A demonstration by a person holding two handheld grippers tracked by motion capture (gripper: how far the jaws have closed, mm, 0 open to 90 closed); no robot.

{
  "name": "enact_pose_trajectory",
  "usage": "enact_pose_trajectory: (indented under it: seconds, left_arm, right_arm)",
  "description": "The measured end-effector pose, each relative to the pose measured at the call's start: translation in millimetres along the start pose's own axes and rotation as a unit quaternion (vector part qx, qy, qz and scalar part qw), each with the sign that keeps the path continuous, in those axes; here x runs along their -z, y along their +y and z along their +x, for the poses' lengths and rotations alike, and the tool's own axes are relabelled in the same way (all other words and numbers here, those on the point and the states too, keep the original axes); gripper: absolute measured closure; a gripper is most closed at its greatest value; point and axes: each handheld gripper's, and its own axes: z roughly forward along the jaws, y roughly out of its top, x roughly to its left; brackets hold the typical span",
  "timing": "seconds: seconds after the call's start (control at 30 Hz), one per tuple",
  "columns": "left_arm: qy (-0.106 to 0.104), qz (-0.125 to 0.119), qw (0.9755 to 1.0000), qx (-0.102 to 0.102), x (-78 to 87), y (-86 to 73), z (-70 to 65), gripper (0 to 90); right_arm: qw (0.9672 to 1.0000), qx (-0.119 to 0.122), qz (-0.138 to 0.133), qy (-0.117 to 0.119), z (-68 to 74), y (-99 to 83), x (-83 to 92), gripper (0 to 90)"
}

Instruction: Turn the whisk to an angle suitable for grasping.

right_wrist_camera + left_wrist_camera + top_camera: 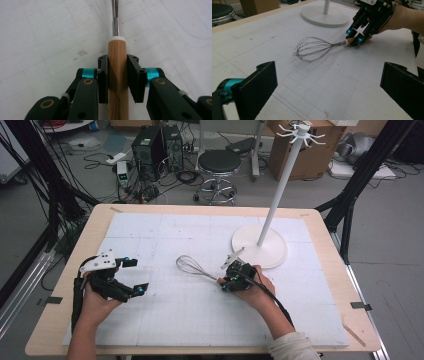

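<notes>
One whisk [192, 267] is the item in work. It lies flat on the white foam-covered surface [165, 320], near the middle, wire loops pointing toward the far left and its wooden handle [117, 80] toward the person's right hand. In the left gripper view the loops rest on the foam and the handle end sits under the right gripper [355, 41].

Right gripper: the right gripper view shows its fingers [103, 80] closed on the wooden handle, one pad on each side, just below the white collar where the metal shaft begins. Grip looks centred and square to the handle. So the grasp appears made; the lift does not, since the whisk looks to be lying on the surface in the high view.

Left gripper [131, 281]: rests well apart from the whisk at the left of the surface, fingers [259, 87] spread wide with nothing between them. It plays no part at present.

Beyond the whisk, to the far right, stands a white hook stand [280, 185] on a round base [272, 254], with a ring of hooks at its top. All hooks look bare.

Judgement: early stage. Done: whisk gripped by its handle. Left, if the stand is the goal: raise the whisk, carry it across to the stand, and hang it on a hook. Whether the handle end has a loop for hanging I cannot tell.
</notes>
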Motion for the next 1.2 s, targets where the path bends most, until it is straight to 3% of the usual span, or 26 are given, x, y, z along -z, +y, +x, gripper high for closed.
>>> enact_pose_trajectory:
  seconds: [0.17, 0.2, 0.27, 0.37, 0.67, 0.83, 0.87, 0.9, 0.97, 1.07, 1.2]
  left_arm:
    - [0.000, -0.001, 1.0000, 0.000, -0.1, 0.9, -0.5, 1.6]
    - [-0.001, 0.000, 1.0000, -0.001, -0.5, 1.1, -0.6, 1.6]
    - [-0.001, 0.000, 1.0000, -0.002, -0.5, 1.2, -0.6, 1.6]
    - [-0.002, -0.001, 1.0000, -0.002, -0.5, 1.2, -1.0, 1.6]
    - [-0.002, -0.004, 1.0000, -0.003, 0.0, 1.8, -1.2, 1.6]
    - [-0.003, -0.004, 1.0000, -0.003, 0.2, 1.8, -1.2, 1.6]
    - [-0.003, -0.004, 1.0000, -0.003, 0.0, 1.7, -1.2, 1.6]
    - [-0.003, -0.002, 1.0000, -0.003, 0.0, 1.7, -1.2, 1.6]
    - [-0.003, -0.001, 1.0000, -0.003, 0.1, 1.6, -1.1, 1.6]
    - [-0.002, -0.003, 1.0000, -0.002, 0.8, 1.7, -1.2, 1.6]
    - [-0.004, -0.001, 1.0000, -0.003, -0.6, 1.8, -1.7, 1.6]
  right_arm:
    - [0.9997, 0.020, -0.001, 0.012, 13.5, 6.8, -3.1, 72.7]
    - [0.9992, 0.037, 0.000, 0.017, 22.5, 11.9, -5.8, 72.7]
    - [0.9988, 0.044, 0.000, 0.021, 26.3, 14.3, -7.0, 72.7]
    - [0.9974, 0.065, -0.001, 0.032, 41.8, 23.0, -13.5, 72.8]
    - [0.9933, 0.102, -0.007, 0.053, 66.3, 39.8, -24.0, 72.7]
    - [0.9936, 0.098, -0.010, 0.056, 66.8, 39.8, -24.9, 71.7]
    - [0.9936, 0.098, -0.010, 0.055, 66.8, 39.5, -24.7, 69.9]
    - [0.9940, 0.097, -0.016, 0.049, 67.3, 38.4, -22.8, 62.1]
    - [0.9941, 0.096, -0.018, 0.048, 66.7, 37.2, -21.2, 62.0]
    - [0.9943, 0.094, -0.019, 0.046, 62.3, 26.6, -13.5, 62.6]
    - [0.9953, 0.074, -0.025, 0.056, 55.0, 10.5, -7.5, 63.8]
